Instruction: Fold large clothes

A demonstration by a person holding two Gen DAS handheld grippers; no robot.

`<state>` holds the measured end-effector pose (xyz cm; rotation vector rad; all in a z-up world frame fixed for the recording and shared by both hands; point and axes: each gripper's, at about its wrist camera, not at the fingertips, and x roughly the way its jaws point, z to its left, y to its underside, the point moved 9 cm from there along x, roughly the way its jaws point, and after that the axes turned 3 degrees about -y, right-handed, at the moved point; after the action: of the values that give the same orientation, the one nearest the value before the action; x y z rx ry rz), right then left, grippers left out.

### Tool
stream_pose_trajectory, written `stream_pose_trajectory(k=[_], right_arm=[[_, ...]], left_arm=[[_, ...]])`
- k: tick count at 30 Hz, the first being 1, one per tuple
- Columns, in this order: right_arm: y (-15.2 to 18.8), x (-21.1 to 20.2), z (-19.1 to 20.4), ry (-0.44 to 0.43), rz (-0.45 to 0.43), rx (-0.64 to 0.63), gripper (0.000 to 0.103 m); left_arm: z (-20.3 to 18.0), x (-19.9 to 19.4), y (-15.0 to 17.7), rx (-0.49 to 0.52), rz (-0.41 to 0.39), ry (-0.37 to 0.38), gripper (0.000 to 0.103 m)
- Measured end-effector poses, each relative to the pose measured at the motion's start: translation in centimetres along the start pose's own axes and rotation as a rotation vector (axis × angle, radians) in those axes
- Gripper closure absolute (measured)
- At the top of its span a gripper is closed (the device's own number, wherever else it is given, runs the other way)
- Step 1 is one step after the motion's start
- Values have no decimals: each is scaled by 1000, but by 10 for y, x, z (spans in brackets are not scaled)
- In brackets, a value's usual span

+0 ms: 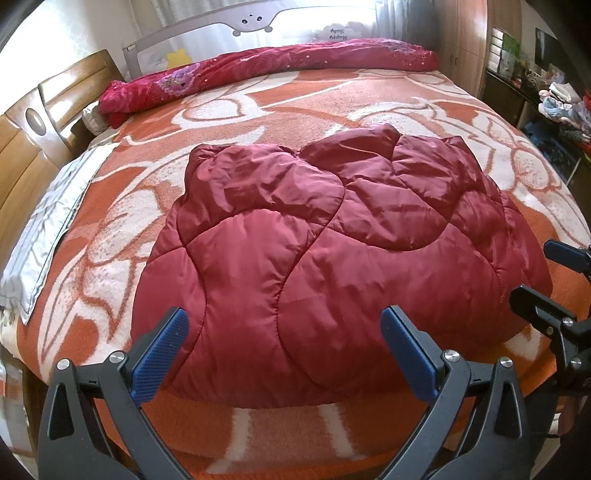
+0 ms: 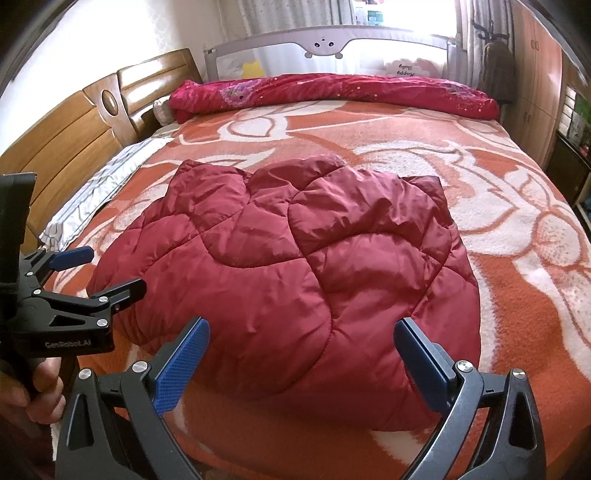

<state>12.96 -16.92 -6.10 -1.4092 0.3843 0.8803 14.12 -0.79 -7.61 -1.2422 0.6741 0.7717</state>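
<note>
A dark red quilted coat (image 1: 332, 240) (image 2: 295, 266) lies folded into a puffy bundle on the orange and white blanket (image 1: 295, 107) (image 2: 517, 295) that covers the bed. My left gripper (image 1: 284, 314) is open just in front of the bundle's near edge, with nothing between its blue pads. It also shows at the left of the right wrist view, where the left gripper (image 2: 116, 268) is held by a hand (image 2: 22, 391). My right gripper (image 2: 302, 324) is open too, at the coat's near edge and holding nothing. At the right edge of the left wrist view, the right gripper (image 1: 543, 273) shows from the side.
A rolled red floral quilt (image 1: 277, 62) lies along the bed's far side under a grey bed rail (image 1: 251, 22). A wooden headboard (image 1: 33, 147) and a pale pillow (image 1: 44, 229) are at the left. Cluttered shelves (image 1: 554, 103) stand at the right.
</note>
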Motion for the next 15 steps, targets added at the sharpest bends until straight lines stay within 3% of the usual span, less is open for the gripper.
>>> stream_pose_trajectory(k=[15], right_arm=[[-1,0,0,0,0,-1,2]], left_arm=[[1,0,-3,3,-4,1,0]])
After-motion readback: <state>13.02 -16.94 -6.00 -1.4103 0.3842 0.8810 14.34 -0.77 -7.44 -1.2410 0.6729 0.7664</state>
